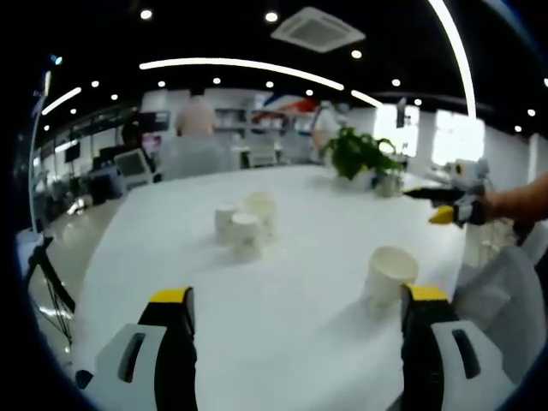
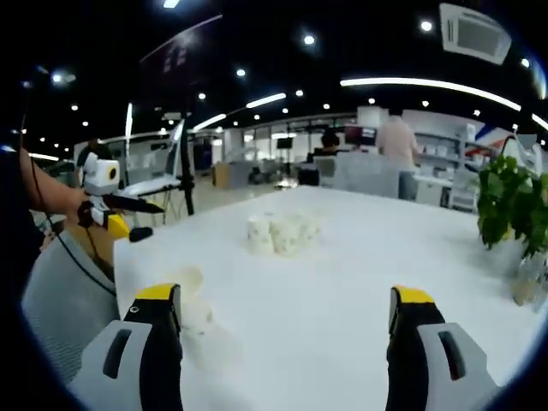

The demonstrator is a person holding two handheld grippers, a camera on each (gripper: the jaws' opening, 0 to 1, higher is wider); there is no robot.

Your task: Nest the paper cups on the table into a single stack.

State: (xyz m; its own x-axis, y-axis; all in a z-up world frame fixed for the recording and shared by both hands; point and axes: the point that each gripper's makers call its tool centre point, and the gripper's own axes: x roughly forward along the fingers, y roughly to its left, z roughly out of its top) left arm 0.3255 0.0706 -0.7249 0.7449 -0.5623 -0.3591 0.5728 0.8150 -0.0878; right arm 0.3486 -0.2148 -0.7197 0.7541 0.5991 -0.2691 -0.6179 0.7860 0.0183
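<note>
Three white paper cups (image 1: pixel 245 224) stand close together mid-table, upright, and appear as a small cluster (image 2: pixel 282 232) in the right gripper view. A fourth, single cup (image 1: pixel 390 276) stands nearer, just left of my left gripper's right jaw; the same cup (image 2: pixel 192 298) sits beside my right gripper's left jaw. My left gripper (image 1: pixel 298 296) hovers low over the white table (image 1: pixel 300 342), open and holding nothing. My right gripper (image 2: pixel 287 296) is also open and holds nothing. Each gripper also shows at the edge of the other's view, held by a hand (image 1: pixel 514 201).
A potted green plant (image 1: pixel 360 154) stands at the table's far side, beside a small glass (image 1: pixel 390 182); the plant (image 2: pixel 514 201) is at the right in the right gripper view. Desks, monitors and a person (image 1: pixel 197 116) are beyond the table. A tripod (image 1: pixel 47 282) stands by the left edge.
</note>
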